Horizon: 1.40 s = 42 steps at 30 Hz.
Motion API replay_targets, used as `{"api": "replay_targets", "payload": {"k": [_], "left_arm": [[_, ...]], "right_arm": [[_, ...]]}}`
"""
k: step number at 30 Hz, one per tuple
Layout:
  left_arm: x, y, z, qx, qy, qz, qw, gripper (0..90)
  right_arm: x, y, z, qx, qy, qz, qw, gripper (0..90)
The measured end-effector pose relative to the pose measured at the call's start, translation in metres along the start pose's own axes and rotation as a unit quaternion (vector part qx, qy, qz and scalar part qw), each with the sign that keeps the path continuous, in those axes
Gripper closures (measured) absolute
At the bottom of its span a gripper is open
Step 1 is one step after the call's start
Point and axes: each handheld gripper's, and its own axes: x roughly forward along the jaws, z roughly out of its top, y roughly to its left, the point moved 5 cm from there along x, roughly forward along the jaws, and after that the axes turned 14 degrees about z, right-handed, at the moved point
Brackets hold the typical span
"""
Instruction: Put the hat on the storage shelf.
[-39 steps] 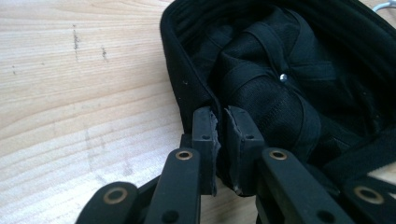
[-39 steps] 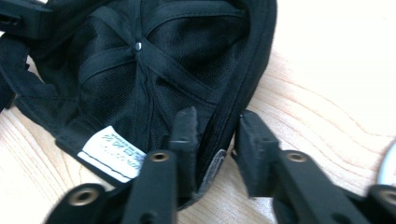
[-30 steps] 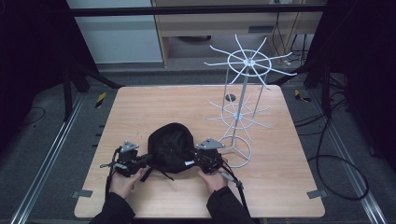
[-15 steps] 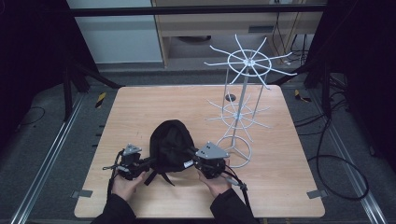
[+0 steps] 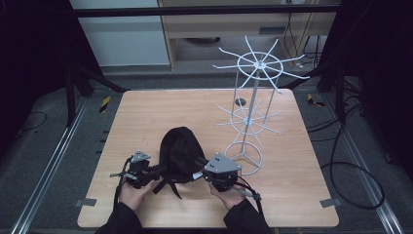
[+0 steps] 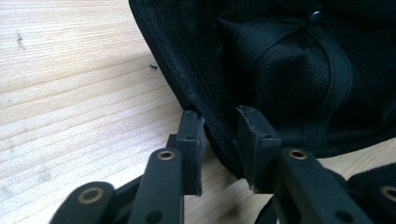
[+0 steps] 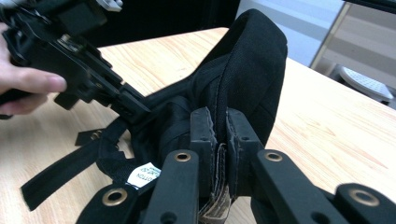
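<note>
I have a black cap (image 5: 180, 153) on the wooden table (image 5: 146, 112), near my edge and a little left of the middle. My right gripper (image 5: 202, 174) pinches the cap's rim at its near right side; in the right gripper view the two pads are pressed tight on a fold of the fabric (image 7: 219, 154), and the cap stands tilted up from the board on that side. My left gripper (image 5: 157, 170) sits at the cap's near left edge. Its jaws have just been opening, and in the left gripper view the cap's hem (image 6: 219, 126) runs between the spread pads without either one pressing on it. A black strap (image 5: 170, 187) trails from the cap toward me across the bare wood.

Just right of my right gripper stands a white wire rack (image 5: 253, 97); its ring base (image 5: 246, 161) lies near that hand, and its spokes reach out above the table's far right part. To the left and far left, the tabletop is open wood up to its edges. The near edge is close behind both my hands.
</note>
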Motion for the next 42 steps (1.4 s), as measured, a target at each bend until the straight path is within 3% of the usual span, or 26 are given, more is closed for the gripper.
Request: {"api": "replay_targets", "payload": {"k": [5,6,9,12,16,20,24,30,31,35,39,42], "left_arm": [[-0.004,0.005,0.003,-0.01,-0.01,-0.006,0.9999,60.6],[-0.005,0.006,0.004,-0.01,-0.016,-0.002,0.9998,58.2],[-0.008,0.013,0.007,-0.017,-0.028,0.004,0.9994,57.7],[-0.006,0.015,0.007,-0.019,-0.024,0.008,0.9995,58.5],[-0.002,0.017,0.005,-0.013,-0.01,0.015,0.9997,66.4],[0.001,0.014,0.003,-0.007,0.002,0.016,0.9998,84.4],[0.007,0.01,0.002,-0.002,0.009,0.014,0.9999,87.3],[0.013,0.011,-0.001,0.006,0.017,0.024,0.9996,87.6],[0.015,0.011,-0.002,0.005,0.016,0.024,0.9996,87.4],[0.017,0.014,-0.004,-0.008,0.016,0.018,0.9997,85.9],[0.012,0.018,-0.004,-0.023,0.015,0.012,0.9996,80.2],[-0.002,0.023,0.0,-0.04,0.0,0.008,0.9992,74.5]], "right_arm": [[-0.003,-0.003,-0.001,0.001,0.003,-0.012,0.9999,83.5],[-0.004,-0.003,-0.001,-0.007,0.006,-0.021,0.9997,83.6],[-0.004,-0.004,0.0,-0.01,0.006,-0.019,0.9998,83.8],[-0.005,-0.003,0.0,-0.017,0.007,-0.017,0.9997,83.8],[-0.006,-0.001,0.002,-0.028,0.006,-0.016,0.9995,83.8],[-0.007,-0.003,0.01,-0.04,0.003,-0.019,0.999,83.9],[-0.006,0.0,0.021,-0.063,0.001,-0.02,0.9978,83.9],[0.004,0.018,0.024,-0.09,0.012,0.02,0.9957,83.9],[0.007,0.024,0.019,-0.089,0.016,0.036,0.9952,83.8],[0.012,0.032,0.009,-0.081,0.022,0.058,0.9948,83.6],[0.014,0.035,0.003,-0.081,0.028,0.061,0.9945,83.4],[0.015,0.036,0.002,-0.082,0.03,0.055,0.9946,83.3]]}}
